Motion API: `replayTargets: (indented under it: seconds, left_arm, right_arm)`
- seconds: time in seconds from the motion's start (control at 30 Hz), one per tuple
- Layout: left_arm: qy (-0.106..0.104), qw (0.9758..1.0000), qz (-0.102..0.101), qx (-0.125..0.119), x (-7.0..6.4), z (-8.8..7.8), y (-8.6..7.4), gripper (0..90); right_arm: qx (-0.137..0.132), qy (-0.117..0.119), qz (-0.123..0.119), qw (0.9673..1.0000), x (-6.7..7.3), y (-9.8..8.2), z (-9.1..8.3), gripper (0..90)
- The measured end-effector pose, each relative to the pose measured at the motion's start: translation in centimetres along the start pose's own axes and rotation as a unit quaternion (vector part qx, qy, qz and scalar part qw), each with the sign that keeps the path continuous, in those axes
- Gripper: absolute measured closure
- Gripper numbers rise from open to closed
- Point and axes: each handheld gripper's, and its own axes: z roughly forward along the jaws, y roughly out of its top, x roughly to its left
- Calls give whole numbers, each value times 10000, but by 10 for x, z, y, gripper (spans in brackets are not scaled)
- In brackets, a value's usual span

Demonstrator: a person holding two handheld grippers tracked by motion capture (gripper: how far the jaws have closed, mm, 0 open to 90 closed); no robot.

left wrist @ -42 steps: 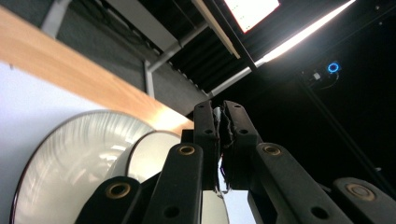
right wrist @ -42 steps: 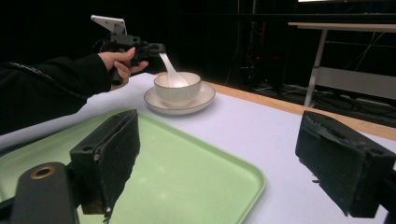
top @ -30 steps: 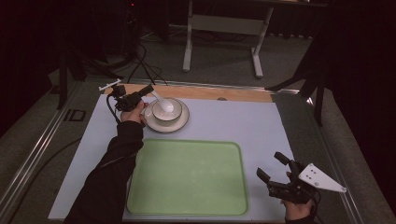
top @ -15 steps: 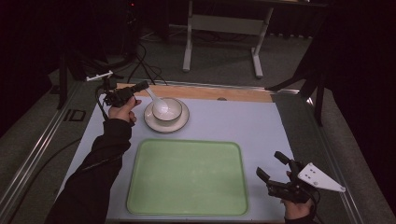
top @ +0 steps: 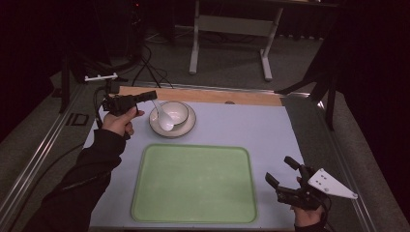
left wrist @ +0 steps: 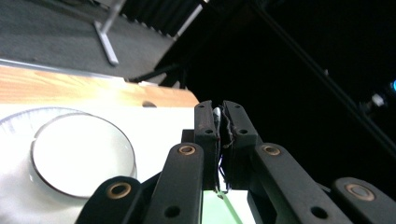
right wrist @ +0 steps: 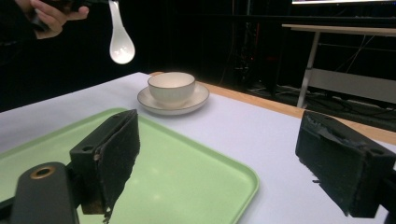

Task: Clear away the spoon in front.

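Left gripper (top: 145, 96): jaws pinching the handle of a white spoon (top: 162, 117), which is hanging raised above the bowl (top: 175, 112) and saucer (top: 172, 131). Right gripper (top: 283, 172): jaws gaping wide, holding nothing, sitting beside the green tray (top: 193, 182) on the tabletop (top: 251, 125).

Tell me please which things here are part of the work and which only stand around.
In use:
- left gripper, jaws shut on the white spoon
- bowl on its saucer
- green tray

Standing around:
- right gripper, jaws open, holding nothing
- table frame on the floor behind
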Motion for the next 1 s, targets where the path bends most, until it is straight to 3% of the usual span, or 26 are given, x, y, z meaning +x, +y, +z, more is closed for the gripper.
replayTargets:
  seconds: [0.13, 0.2, 0.37, 0.57, 0.6, 0.63, 0.7, 0.73, 0.83, 1.0]
  left_arm:
    - [-267, 9993, 126, 243, -8, 0, -4, 859]
    - [-302, 9986, 223, 370, -12, -1, -6, 859]
    - [-541, 9944, 426, 805, -20, 2, -15, 859]
    - [-814, 9845, 627, 1422, -27, 12, -34, 859]
    - [-888, 9818, 663, 1543, -28, 14, -38, 859]
    - [-910, 9809, 685, 1579, -29, 15, -41, 859]
    - [-940, 9795, 680, 1645, -29, 17, -44, 859]
    - [-1002, 9769, 660, 1770, -30, 21, -51, 859]
    - [-1055, 9729, 581, 1973, -29, 28, -61, 859]
    - [-1226, 9632, 451, 2349, -26, 39, -82, 858]
  right_arm:
    - [-9, 1, -3, 10000, 0, 0, 0, 136]
    - [-8, 1, -11, 10000, 0, 0, 0, 136]
    - [-7, 4, -13, 10000, 0, 0, 0, 136]
    - [-2, 12, 13, 10000, 0, 0, 0, 136]
    - [1, 10, 15, 10000, 0, 0, 0, 136]
    - [2, 11, 18, 10000, 0, 0, 0, 136]
    - [0, 17, 24, 10000, 0, 0, 0, 136]
    - [4, 18, 35, 10000, 0, 0, 0, 135]
    - [6, 23, 20, 10000, 0, 0, 0, 136]
    - [9, 22, 40, 10000, 0, 0, 0, 136]
